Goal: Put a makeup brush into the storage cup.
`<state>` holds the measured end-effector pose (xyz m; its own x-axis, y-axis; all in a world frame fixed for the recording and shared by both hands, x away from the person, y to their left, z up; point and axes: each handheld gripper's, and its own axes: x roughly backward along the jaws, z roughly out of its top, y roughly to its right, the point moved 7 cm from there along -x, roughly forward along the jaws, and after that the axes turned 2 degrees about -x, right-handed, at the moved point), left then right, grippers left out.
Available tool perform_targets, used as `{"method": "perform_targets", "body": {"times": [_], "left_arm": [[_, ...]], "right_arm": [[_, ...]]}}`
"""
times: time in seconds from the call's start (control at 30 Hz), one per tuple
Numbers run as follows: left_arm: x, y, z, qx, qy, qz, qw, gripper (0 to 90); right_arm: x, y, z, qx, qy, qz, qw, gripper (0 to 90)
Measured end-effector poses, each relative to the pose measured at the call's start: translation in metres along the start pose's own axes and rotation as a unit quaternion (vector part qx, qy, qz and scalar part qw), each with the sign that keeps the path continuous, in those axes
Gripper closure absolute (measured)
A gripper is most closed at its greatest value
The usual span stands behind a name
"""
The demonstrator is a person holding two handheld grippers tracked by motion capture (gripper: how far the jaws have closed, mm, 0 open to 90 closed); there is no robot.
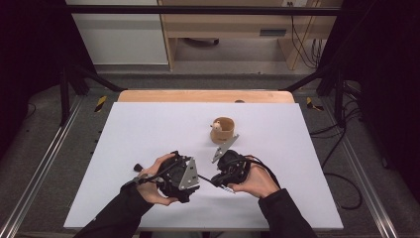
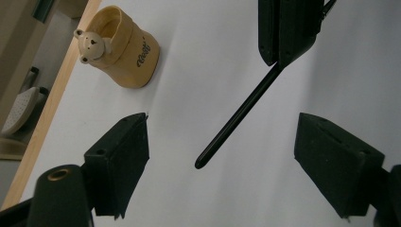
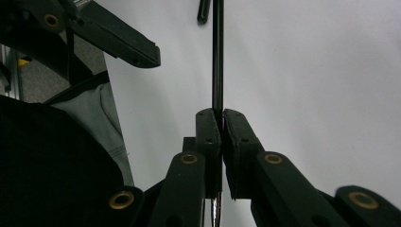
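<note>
The right gripper (image 3: 221, 124) is seen close up in its own view, its jaws pressed together on a thin black pen (image 3: 217, 56) that runs straight out from between the pads. In the left gripper view the same pen (image 2: 236, 120) is seen slanting down from the right gripper (image 2: 286, 28), its free tip hanging just over the white table (image 2: 198, 56) in the gap between the left gripper's wide-apart jaws — no pad is touching it.

The pen is judged light, stiff and smooth-skinned, so it could slip or pivot in a narrow pinch; a hold across the barrel, back from the tip, looks the safer place.

In the high view the left gripper (image 1: 195, 174) and right gripper (image 1: 218, 178) are held low over the near half of the table, pointed toward each other, each wrapped by a hand with dark-sleeved forearms coming in from below. A tan bear-faced cup (image 1: 223, 130) stands upright behind them — apart from both.
</note>
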<state>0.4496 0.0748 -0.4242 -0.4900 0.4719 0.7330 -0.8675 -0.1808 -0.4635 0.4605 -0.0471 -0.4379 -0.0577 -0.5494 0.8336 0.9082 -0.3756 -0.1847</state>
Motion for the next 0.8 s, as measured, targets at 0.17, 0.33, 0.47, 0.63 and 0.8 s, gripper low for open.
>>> {"method": "perform_targets", "body": {"times": [0.17, 0.33, 0.47, 0.63, 0.8], "left_arm": [[-0.004, 0.002, 0.001, -0.026, -0.017, 0.009, 0.9995, 21.1], [-0.008, 0.005, 0.001, -0.046, -0.030, 0.021, 0.9983, 24.7], [-0.012, 0.010, 0.000, -0.058, -0.033, 0.009, 0.9977, 26.7], [-0.015, 0.011, -0.001, -0.079, -0.041, 0.015, 0.9959, 33.1], [-0.017, 0.012, -0.002, -0.099, -0.046, 0.023, 0.9937, 37.5]], "right_arm": [[-0.001, -0.002, 0.001, 0.002, 0.000, 0.001, 1.0000, 85.8], [-0.001, -0.003, 0.002, 0.002, 0.000, 0.003, 1.0000, 85.9], [-0.002, -0.003, 0.001, 0.003, -0.004, 0.006, 1.0000, 85.8], [-0.004, -0.004, 0.001, 0.005, -0.006, 0.009, 0.9999, 85.8], [-0.005, -0.005, 0.002, 0.007, -0.006, 0.012, 0.9999, 85.8]]}}
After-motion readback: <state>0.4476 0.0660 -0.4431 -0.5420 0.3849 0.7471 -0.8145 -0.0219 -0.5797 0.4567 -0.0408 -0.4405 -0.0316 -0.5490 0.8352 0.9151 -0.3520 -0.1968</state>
